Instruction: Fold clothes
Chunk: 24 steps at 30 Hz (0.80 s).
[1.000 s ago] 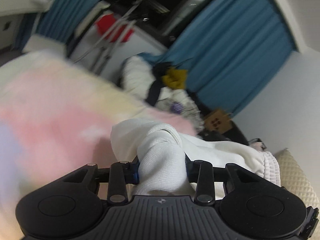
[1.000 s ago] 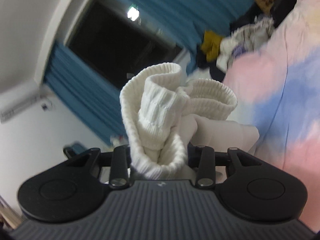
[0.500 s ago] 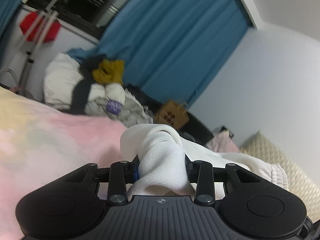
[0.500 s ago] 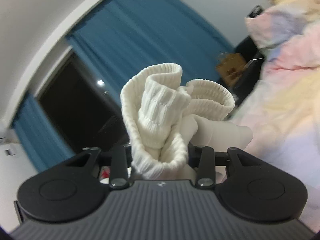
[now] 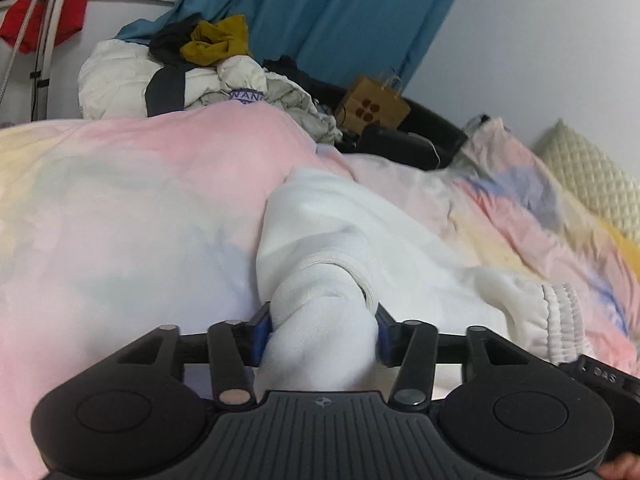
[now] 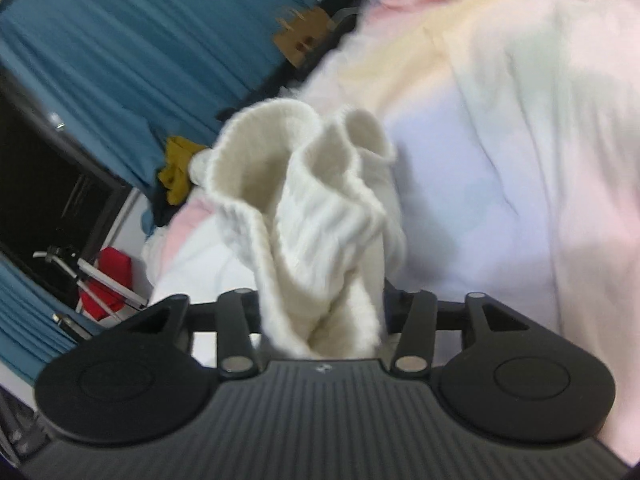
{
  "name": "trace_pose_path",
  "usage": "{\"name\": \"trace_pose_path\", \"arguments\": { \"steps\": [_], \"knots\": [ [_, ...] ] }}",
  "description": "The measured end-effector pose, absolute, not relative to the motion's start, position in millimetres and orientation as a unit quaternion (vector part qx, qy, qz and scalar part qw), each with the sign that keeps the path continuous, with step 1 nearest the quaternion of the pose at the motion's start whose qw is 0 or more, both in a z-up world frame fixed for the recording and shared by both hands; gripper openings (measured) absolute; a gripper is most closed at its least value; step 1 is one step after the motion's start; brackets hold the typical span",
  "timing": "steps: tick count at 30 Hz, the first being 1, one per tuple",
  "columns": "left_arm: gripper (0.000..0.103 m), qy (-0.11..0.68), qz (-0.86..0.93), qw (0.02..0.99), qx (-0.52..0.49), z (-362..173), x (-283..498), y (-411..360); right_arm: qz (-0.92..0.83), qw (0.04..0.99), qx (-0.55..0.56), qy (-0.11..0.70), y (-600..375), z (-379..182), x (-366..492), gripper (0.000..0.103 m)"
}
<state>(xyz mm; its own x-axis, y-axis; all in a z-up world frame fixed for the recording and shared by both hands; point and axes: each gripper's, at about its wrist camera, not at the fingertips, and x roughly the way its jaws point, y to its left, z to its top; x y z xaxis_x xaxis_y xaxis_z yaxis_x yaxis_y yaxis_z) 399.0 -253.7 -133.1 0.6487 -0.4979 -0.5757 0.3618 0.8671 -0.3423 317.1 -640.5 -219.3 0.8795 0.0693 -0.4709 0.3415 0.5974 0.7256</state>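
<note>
A white sweatshirt (image 5: 360, 232) lies spread on a pastel pink, yellow and blue duvet (image 5: 120, 208). My left gripper (image 5: 322, 332) is shut on a bunched white fold of it, and the cloth runs forward from the jaws onto the bed. A ribbed elastic hem (image 5: 560, 320) shows at the right. In the right wrist view my right gripper (image 6: 322, 320) is shut on a ribbed white cuff (image 6: 304, 200), which stands up ruffled between the jaws. The fingertips of both grippers are hidden by fabric.
A heap of clothes (image 5: 188, 68) with a mustard piece (image 5: 218, 40) sits beyond the bed, before blue curtains (image 5: 340, 8). A brown paper bag (image 5: 374, 100) is beside it, a quilted cream pillow (image 5: 592, 176) at the right. A red cloth (image 6: 112, 280) hangs by a metal stand.
Both grippers swung down toward the bed with the white garment still held. The left view went from curtain and wall to the duvet; the right view tilted from the window to the bedding.
</note>
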Motion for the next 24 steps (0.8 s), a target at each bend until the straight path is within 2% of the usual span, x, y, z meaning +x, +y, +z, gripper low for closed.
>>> {"name": "trace_pose_path", "arguments": {
  "steps": [6, 13, 18, 24],
  "knots": [
    [0.076, 0.340, -0.232, 0.909, -0.062, -92.3, 341.2, -235.5, -0.091, 0.852, 0.446, 0.258, -623.9, -197.2, 267.8, 0.057],
    [0.079, 0.303, -0.251, 0.919, -0.029, -37.2, 247.7, -205.4, -0.122, 0.904, 0.337, 0.233, -584.1, -132.2, 191.1, 0.057],
    [0.086, 0.267, -0.260, 0.928, -0.008, 1.9, 176.2, -183.5, -0.106, 0.935, 0.270, 0.204, -553.9, -89.3, 141.2, 0.057],
    [0.089, 0.236, -0.262, 0.936, -0.002, 31.7, 99.2, -160.0, -0.079, 0.959, 0.203, 0.179, -517.0, -52.2, 88.2, 0.057]
  ]
}}
